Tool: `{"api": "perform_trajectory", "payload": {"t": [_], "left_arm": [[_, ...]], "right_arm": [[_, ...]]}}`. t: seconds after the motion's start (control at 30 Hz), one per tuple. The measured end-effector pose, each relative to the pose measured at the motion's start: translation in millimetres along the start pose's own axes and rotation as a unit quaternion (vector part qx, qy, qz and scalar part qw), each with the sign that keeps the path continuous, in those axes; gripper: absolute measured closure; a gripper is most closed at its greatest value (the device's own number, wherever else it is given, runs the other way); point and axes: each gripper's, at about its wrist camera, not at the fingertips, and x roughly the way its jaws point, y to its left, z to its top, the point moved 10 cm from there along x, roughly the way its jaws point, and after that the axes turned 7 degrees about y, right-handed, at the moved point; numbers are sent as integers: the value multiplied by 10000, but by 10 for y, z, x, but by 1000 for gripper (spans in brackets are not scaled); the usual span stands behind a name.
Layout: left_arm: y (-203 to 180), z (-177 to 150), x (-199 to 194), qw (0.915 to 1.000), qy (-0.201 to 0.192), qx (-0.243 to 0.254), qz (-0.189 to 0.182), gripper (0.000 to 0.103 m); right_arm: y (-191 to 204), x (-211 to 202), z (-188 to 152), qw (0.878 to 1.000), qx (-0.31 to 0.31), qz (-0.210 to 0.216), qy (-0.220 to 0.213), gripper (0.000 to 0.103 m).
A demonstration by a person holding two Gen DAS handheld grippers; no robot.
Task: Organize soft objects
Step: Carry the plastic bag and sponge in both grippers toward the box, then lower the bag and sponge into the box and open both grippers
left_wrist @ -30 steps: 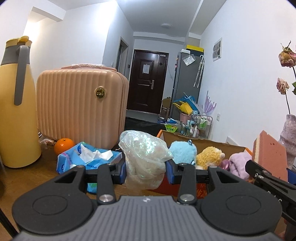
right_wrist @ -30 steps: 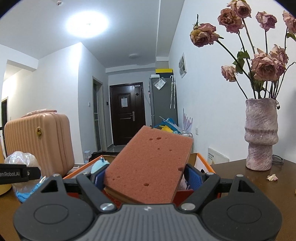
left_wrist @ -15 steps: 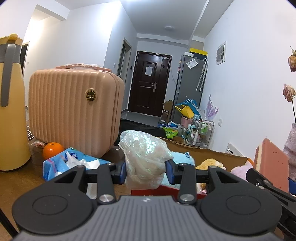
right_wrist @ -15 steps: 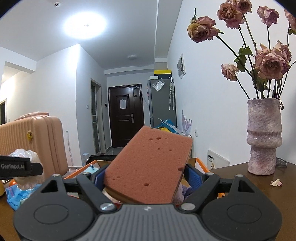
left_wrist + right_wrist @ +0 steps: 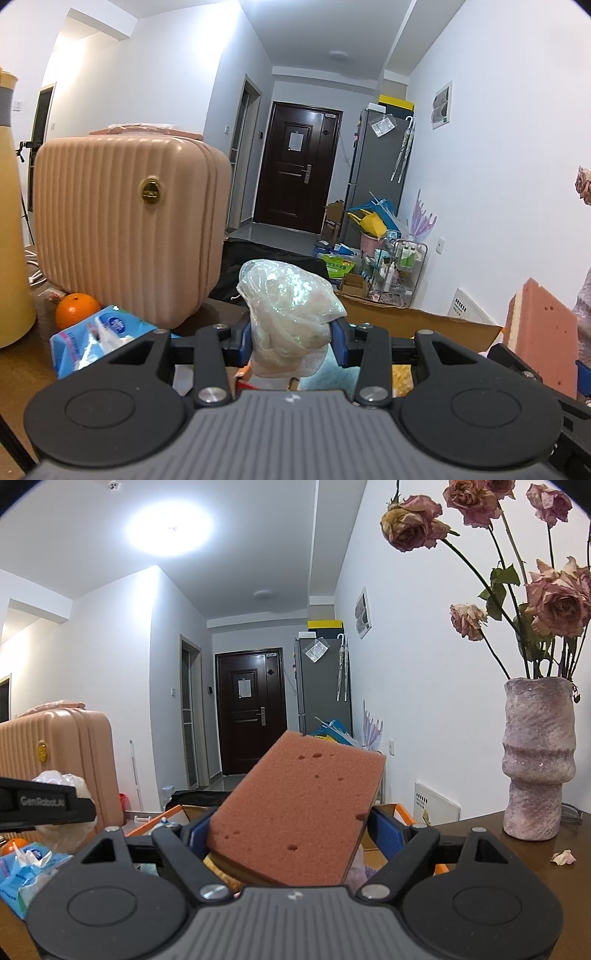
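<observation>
While both hands hold their loads above the near side of the desk (image 5: 517,849), the left gripper (image 5: 291,339) has its 2 blue-padded fingers (image 5: 242,338) clamped on a crumpled plastic bag (image 5: 288,306); the bag bulges up out of the gap and hangs a little below it. Under and behind the bag lies the open cardboard box (image 5: 424,325), with a blue plush toy (image 5: 332,373) and a yellow plush toy (image 5: 402,376) partly hidden by the fingers.

Right gripper (image 5: 291,830): fingers (image 5: 384,830) set wide and pressed on the 2 sides of a pink sponge (image 5: 295,812), which tilts up and away, a yellow layer showing at its lower edge. The box's orange rim (image 5: 162,818) shows just beyond it.

Writing: "GenRobot.AI" reads on the left gripper's finger in the right wrist view. The tissue pack (image 5: 103,336) carries print too small to read.

Other items on the desk: orange (image 5: 75,304) touching the tissue pack's far side, pink suitcase (image 5: 125,236) behind them toward the left edge, yellow jug (image 5: 14,240) at far left, vase of dried roses (image 5: 537,757) near the right edge, 1 fallen petal (image 5: 563,856) beside it.

Versus 1 s ago: both grips unchanged; the box and toys sit lower in both views, the suitcase looms larger in the left one, and the jug has slid toward the left frame edge.
</observation>
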Motion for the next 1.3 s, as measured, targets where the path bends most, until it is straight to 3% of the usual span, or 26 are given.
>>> {"api": "perform_trajectory", "payload": {"t": [0.5, 0.87, 0.9, 0.97, 1.03, 1.1, 1.17, 1.3], "left_arm": [[-302, 70, 384, 9995, -51, 291, -69, 62], [-614, 47, 637, 9983, -23, 540, -231, 62], [-614, 30, 657, 9981, 34, 546, -277, 59], [-582, 20, 675, 9984, 125, 452, -319, 45], [-528, 39, 655, 9989, 122, 290, -357, 25], [-445, 80, 632, 9992, 104, 160, -361, 15], [-383, 99, 612, 9993, 98, 47, -371, 3], [-297, 132, 564, 9992, 80, -68, -382, 0]], "right_arm": [[-13, 313, 21, 9999, -98, -61, 106, 18], [-179, 557, -39, 9987, 43, -201, 476, 18], [-173, 570, -51, 9985, 34, -184, 520, 18], [-169, 597, -76, 9981, 5, -168, 596, 17], [-157, 613, -109, 9976, -26, -154, 676, 14], [-163, 633, -138, 9969, -30, -140, 771, 13], [-175, 669, -189, 9956, 6, -126, 923, 5], [-219, 636, -192, 9957, 148, -187, 892, 0]]}}
